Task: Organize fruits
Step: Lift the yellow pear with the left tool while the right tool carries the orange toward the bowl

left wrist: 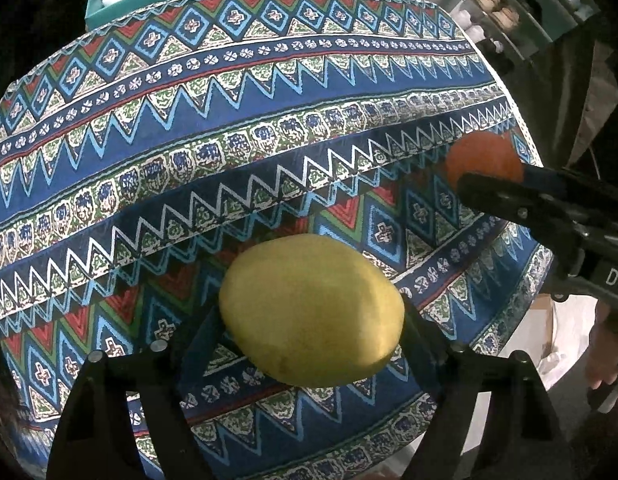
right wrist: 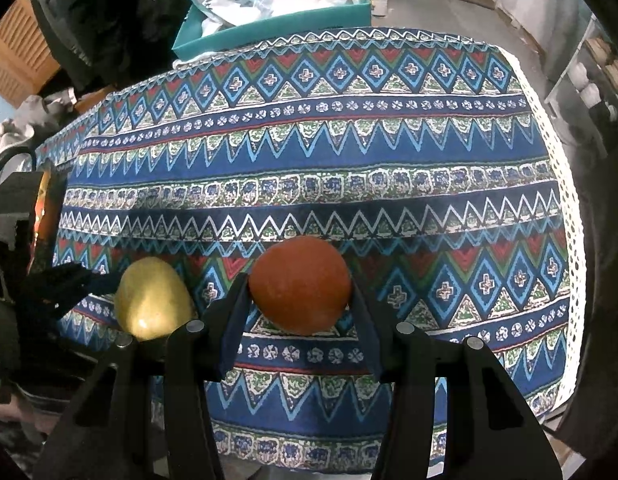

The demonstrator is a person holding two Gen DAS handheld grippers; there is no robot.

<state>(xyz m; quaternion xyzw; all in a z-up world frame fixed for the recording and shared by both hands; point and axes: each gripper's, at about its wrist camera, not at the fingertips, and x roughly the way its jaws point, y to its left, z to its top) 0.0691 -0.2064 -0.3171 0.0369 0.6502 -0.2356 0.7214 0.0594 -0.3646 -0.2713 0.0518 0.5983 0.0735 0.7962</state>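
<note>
Yellow and smooth, the mango [left wrist: 311, 310] sits between the fingers of the left claw [left wrist: 313, 320], which stands fairly wide; the right finger touches the skin, but whether the left one presses I cannot tell, so a lift now could let the fruit roll out and drop. The orange [right wrist: 301, 284] is pinched firmly in the right claw [right wrist: 300, 300], yet the pads meet it low on a round body, so it could squirt free if tilted. Both fruits are near the front edge of the surface [right wrist: 349, 152], the mango toward its front left corner, so a slip could send either to the floor. Count: one mango, one orange, two claws, one patterned cloth, one teal tray [right wrist: 269, 24] beyond the far edge.
</note>
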